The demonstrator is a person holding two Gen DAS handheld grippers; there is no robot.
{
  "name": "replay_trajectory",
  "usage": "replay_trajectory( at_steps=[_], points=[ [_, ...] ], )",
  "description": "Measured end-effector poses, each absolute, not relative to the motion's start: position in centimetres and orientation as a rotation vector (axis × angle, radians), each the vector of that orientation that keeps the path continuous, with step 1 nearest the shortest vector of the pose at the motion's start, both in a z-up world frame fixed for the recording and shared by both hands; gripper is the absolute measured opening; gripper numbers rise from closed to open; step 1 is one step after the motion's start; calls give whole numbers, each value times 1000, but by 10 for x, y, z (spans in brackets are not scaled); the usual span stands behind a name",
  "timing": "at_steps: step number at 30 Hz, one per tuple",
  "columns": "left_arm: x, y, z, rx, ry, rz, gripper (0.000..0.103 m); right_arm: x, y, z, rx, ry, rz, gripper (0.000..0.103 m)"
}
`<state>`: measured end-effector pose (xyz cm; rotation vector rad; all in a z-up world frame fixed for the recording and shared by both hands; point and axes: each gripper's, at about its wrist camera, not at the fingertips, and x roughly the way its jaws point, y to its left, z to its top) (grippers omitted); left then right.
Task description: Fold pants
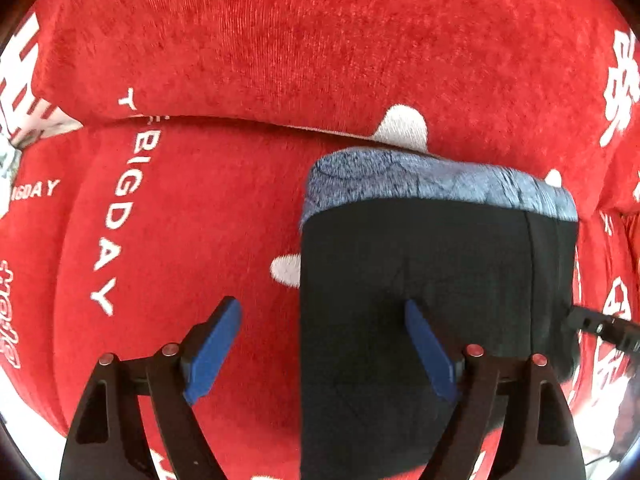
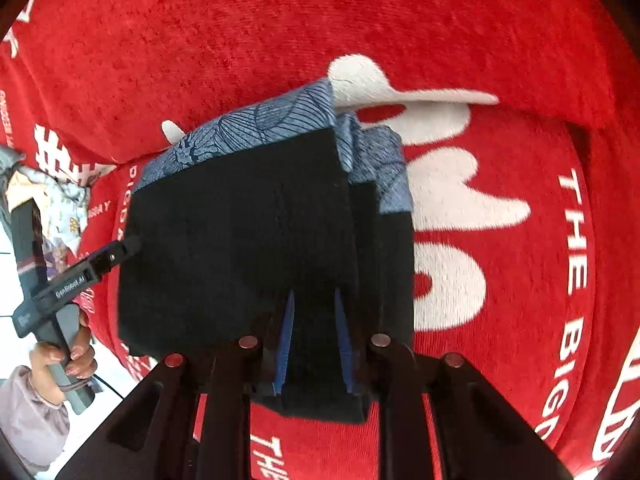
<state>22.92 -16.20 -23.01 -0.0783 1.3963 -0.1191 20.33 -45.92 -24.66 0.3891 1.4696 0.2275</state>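
A red plush blanket (image 1: 248,40) with white lettering covers the whole surface and rises in a fold along the back. On it lie the folded pants (image 2: 240,232), black with a blue leaf-patterned band at the far edge, stacked in layers; in the left wrist view they sit right of centre. At the left edge of the right wrist view a crumpled pale printed cloth (image 2: 60,200) lies beside the blanket. The right hand-held gripper (image 2: 314,340) has its blue fingers drawn close, pinching the near edge of the pants. The left hand-held gripper (image 1: 324,348) is spread wide, one finger over the blanket, the other over the black fabric, gripping nothing.
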Motion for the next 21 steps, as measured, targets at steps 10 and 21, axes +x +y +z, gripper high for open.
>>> replay_trajectory(
  at_steps=[10,21],
  points=[
    [220,-150,-233,-140,1454,-157,85,174,-480,-247,472,1498,194,55],
    [218,-168,-238,-108,1475,-182,85,162,-503,-245,522,1507,163,71]
  ],
)
